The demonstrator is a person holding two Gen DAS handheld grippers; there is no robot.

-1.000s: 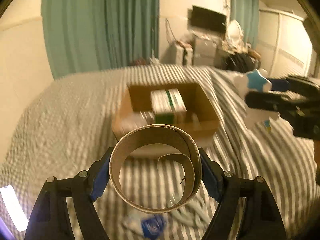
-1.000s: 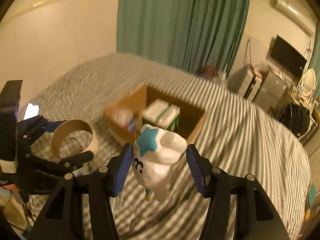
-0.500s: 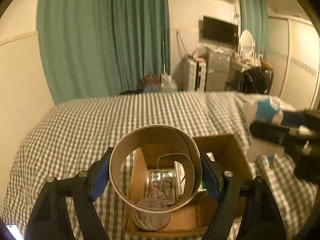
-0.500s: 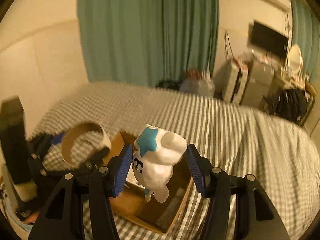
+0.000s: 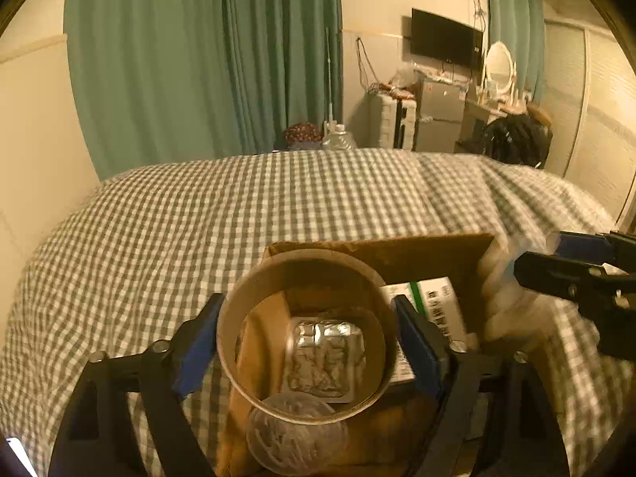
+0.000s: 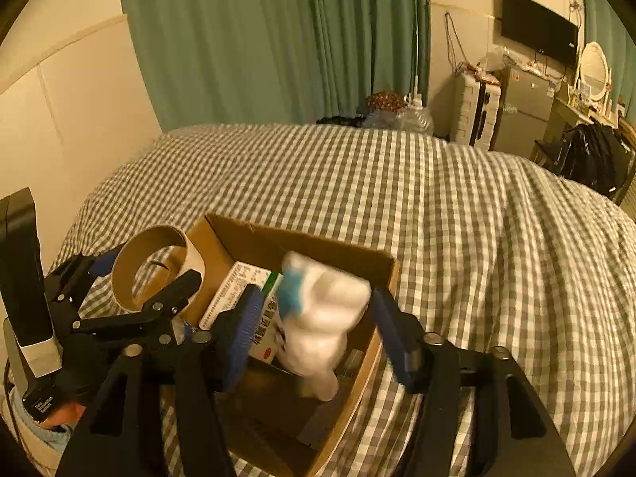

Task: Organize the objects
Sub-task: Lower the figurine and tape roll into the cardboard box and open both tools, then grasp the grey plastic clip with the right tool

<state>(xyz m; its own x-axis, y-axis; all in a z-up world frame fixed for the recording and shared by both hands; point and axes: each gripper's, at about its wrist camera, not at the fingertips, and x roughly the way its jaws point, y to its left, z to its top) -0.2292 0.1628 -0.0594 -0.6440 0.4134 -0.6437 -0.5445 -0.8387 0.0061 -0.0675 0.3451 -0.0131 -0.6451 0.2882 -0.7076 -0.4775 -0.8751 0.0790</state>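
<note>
Left gripper point(image 5: 306, 342) jaws clamp light, crushable cardboard ring point(image 5: 306, 334) across its rim; right gripper point(image 6: 314, 326) jaws spread, white toy point(image 6: 322, 318) loose between, over box point(image 6: 349, 256).

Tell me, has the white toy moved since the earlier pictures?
Yes. In the right wrist view the toy, blurred, hangs between the opened right tongs, over the inside of the box; a second ago it was clamped short of the box.

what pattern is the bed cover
A green-and-white check on the bed cover, seen best in the right wrist view.
</note>
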